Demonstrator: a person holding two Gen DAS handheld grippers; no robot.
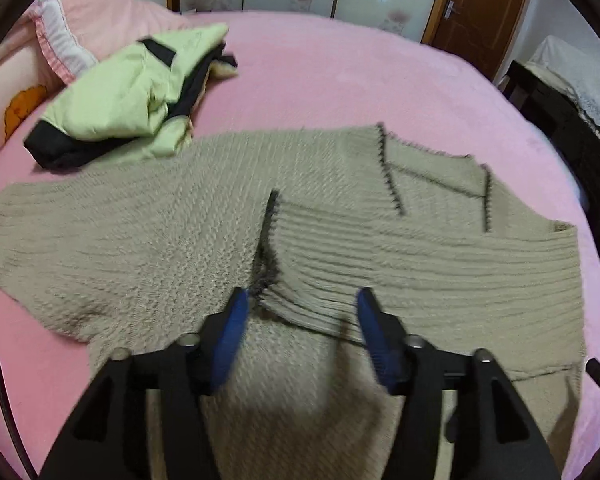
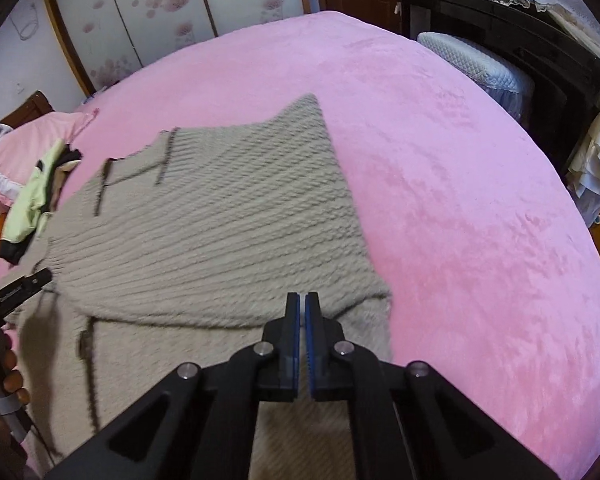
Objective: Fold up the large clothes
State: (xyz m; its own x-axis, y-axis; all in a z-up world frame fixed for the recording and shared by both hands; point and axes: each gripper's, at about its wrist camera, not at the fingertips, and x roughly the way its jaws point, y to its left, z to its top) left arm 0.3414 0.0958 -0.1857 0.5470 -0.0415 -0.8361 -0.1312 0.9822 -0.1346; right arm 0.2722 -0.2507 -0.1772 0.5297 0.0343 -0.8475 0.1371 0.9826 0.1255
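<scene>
A large beige knit sweater point(image 1: 180, 232) with dark stitched trim lies spread on the pink bed point(image 1: 340, 80), one ribbed part folded over its middle. My left gripper point(image 1: 303, 294) hovers low over that folded ribbed part, jaws open, blue pads point(image 1: 236, 320) apart, with a dark-trimmed edge lying between them untouched. In the right wrist view the same sweater point(image 2: 220, 208) stretches away from me. My right gripper point(image 2: 304, 296) is shut above the sweater's near right corner, and I see no cloth between its pads. One left gripper finger point(image 2: 32, 280) pokes in at the left edge.
A folded light-green and black jacket point(image 1: 132, 96) sits at the bed's far left beside pink pillows point(image 1: 60, 36). Dark furniture point(image 2: 520, 52) with lace covers stands along the right side. Bare pink bedding point(image 2: 460, 200) spreads right of the sweater. A person's hand point(image 2: 8, 380) shows at lower left.
</scene>
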